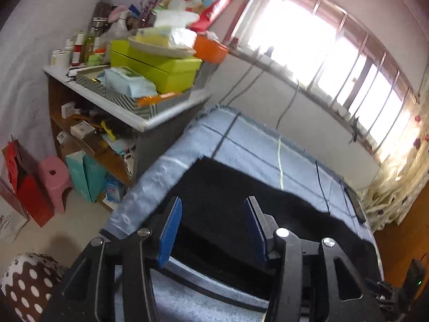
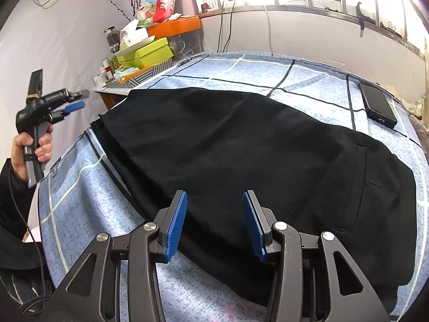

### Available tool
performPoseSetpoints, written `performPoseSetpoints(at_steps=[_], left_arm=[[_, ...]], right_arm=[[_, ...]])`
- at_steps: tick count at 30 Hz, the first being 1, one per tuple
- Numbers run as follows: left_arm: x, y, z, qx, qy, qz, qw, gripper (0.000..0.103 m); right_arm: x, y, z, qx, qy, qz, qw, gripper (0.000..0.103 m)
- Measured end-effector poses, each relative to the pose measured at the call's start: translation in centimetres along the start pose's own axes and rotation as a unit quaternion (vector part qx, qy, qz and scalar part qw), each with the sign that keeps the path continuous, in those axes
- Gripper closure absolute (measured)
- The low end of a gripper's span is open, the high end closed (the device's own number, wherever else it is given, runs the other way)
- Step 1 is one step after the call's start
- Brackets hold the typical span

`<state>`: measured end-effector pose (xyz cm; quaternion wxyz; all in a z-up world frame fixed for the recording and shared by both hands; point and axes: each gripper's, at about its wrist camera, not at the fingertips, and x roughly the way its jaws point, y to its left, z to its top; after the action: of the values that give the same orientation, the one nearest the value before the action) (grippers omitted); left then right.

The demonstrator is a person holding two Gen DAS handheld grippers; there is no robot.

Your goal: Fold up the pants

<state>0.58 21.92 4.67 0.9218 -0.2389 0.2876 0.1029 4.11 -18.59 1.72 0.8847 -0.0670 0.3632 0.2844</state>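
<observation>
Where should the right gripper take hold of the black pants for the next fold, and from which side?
Probably the near edge of the black pants, just ahead of the open right gripper. Come in low from the near side of the blue checked bed cover, one finger slid under the hem. The cloth lies flat and smooth, so only an edge gives the pads purchase. The left gripper is held off to the side, open and empty.

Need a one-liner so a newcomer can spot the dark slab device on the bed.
Start at the bed with the blue checked cover under the window. Black pants fill its middle; beyond their pocket end, near the far right edge, lies a black phone-like slab. It is the only hard, glossy item on the cover.
</observation>
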Motion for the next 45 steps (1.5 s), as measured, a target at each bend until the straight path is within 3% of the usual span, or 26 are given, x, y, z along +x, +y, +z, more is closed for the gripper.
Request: performPoseSetpoints(at_steps=[3,5,7,9,13,18,19,21,24,25,26,27,29,34,37,41,43,45], left_arm=[[0.9,-1.7,-0.8,0.034,0.018,-0.012,0.9992,0.052],[2.6,-2.5,-1.3,0.060,0.035,0.026,0.9973,0.052],[3.6,-1.9,-1.9,0.050,0.062,0.058,0.9951,0.052],[4.8,-0.6,-2.5,0.015,0.099,0.066,0.9927,0.052],[4.9,0.0,-2.1,-0.009,0.093,0.063,0.9937,0.052],[5.9,0.3,-1.2,-0.041,0.081,0.074,0.9931,0.053],[6.1,0.1,-1.1,-0.039,0.078,0.081,0.9929,0.056],[6.7,-0.1,-1.1,-0.030,0.077,0.100,0.9915,0.095],[6.8,0.2,-1.0,-0.033,0.075,0.100,0.9916,0.099],[6.7,0.1,-1.0,-0.031,0.072,0.099,0.9920,0.099],[6.5,0.1,-1.0,-0.029,0.069,0.096,0.9925,0.099],[6.2,0.1,-1.0,-0.029,0.065,0.095,0.9929,0.099],[4.8,0.2,-0.8,-0.040,0.048,0.087,0.9943,0.099],[1.6,0.1,-1.1,-0.029,0.010,0.081,0.9962,0.099],[3.2,0.8,-1.9,-0.014,0.041,0.089,0.9951,0.099],[3.0,1.2,-2.1,-0.008,0.049,0.082,0.9954,0.098],[2.3,1.2,-1.9,-0.006,0.041,0.081,0.9958,0.096],[1.6,1.2,-1.6,0.000,0.024,0.099,0.9948,0.095]], right_arm=[[-0.3,-0.3,-0.3,0.008,-0.001,-0.009,1.000,0.058],[-0.6,-0.7,-0.6,0.018,-0.001,-0.016,1.000,0.058],[-1.1,-1.0,-1.1,0.024,-0.002,-0.024,0.999,0.058],[-1.7,-1.4,-1.6,0.028,-0.001,-0.034,0.999,0.058],[-2.5,-1.7,-2.7,0.016,0.005,-0.055,0.998,0.058],[-1.8,-0.4,-2.9,-0.073,0.022,-0.095,0.993,0.058],[-1.5,0.0,-2.8,-0.090,0.024,-0.097,0.991,0.058],[-0.6,0.7,-2.7,-0.119,0.030,-0.094,0.988,0.058],[0.6,1.8,-2.7,-0.162,0.040,-0.090,0.982,0.058],[0.7,2.0,-2.6,-0.172,0.036,-0.091,0.980,0.062],[0.8,2.2,-2.4,-0.179,0.038,-0.082,0.980,0.088],[0.8,2.4,-2.3,-0.183,0.039,-0.085,0.979,0.098],[0.1,2.8,-2.1,-0.189,0.031,-0.087,0.978,0.098],[-1.7,3.0,-2.6,-0.174,0.019,-0.073,0.982,0.099],[0.0,2.4,-3.5,-0.157,0.047,-0.069,0.984,0.094],[-2.7,1.7,-2.8,-0.112,0.007,-0.038,0.993,0.086],[-4.5,0.0,-2.7,-0.071,-0.022,-0.050,0.996,0.085],[-6.2,-2.7,-2.8,-0.017,-0.042,-0.098,0.994,0.085]])
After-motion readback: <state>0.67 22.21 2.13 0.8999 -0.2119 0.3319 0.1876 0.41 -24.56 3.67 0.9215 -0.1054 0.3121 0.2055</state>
